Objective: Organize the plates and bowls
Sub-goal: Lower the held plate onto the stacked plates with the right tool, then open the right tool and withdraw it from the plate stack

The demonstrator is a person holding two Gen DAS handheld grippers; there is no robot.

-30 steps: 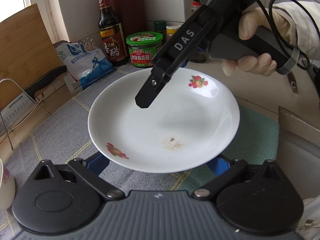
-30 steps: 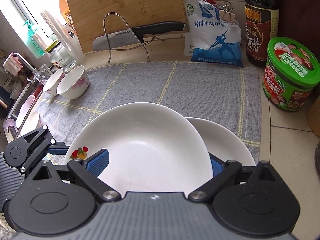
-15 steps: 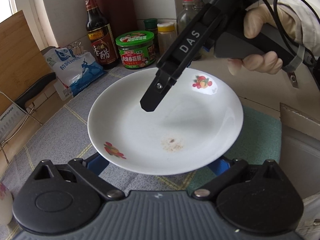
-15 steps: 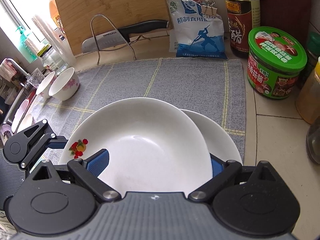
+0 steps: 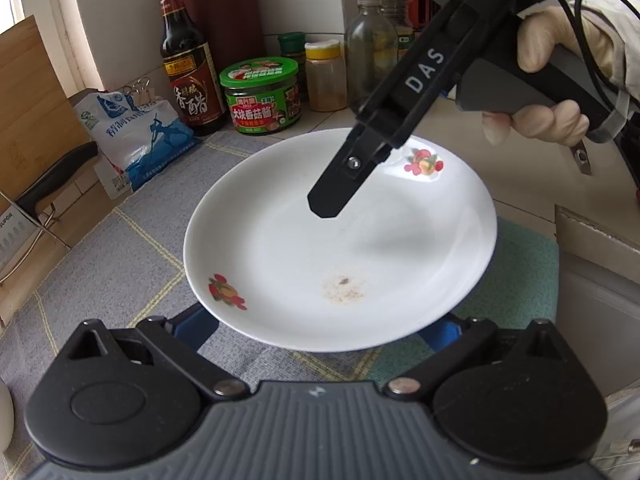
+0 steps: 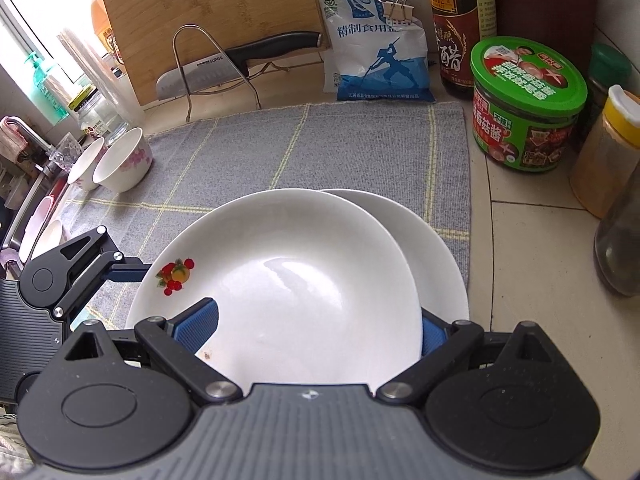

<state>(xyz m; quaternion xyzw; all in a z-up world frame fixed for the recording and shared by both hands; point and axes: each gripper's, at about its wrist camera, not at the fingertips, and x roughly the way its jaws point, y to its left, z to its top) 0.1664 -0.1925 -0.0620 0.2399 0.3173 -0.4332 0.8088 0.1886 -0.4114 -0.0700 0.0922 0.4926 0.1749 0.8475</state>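
A white plate [image 5: 340, 240] with red fruit prints and a brown stain shows in the left wrist view. My right gripper [image 5: 332, 200] grips its far rim, one finger over the plate. In the right wrist view this plate [image 6: 280, 280] sits tilted between the blue pads [image 6: 198, 324], above a second white plate [image 6: 436, 264] on the grey mat [image 6: 320, 148]. My left gripper [image 6: 120, 272] stands open at the plate's left rim; its blue pads [image 5: 196, 326] show under the plate's near edge. Two small bowls [image 6: 120, 160] stand at the mat's far left.
A green-lidded jar [image 6: 524, 108], vinegar bottle [image 6: 460, 20], salt bag [image 6: 376, 48], spice jars [image 6: 604, 148] and a knife on a wire rack [image 6: 224, 68] before a wooden board line the back. A sink with dishes [image 6: 36, 224] lies at left.
Both grippers and the held plate have moved right, toward the jars and bottles. The plate now overlaps more of the second plate beneath.
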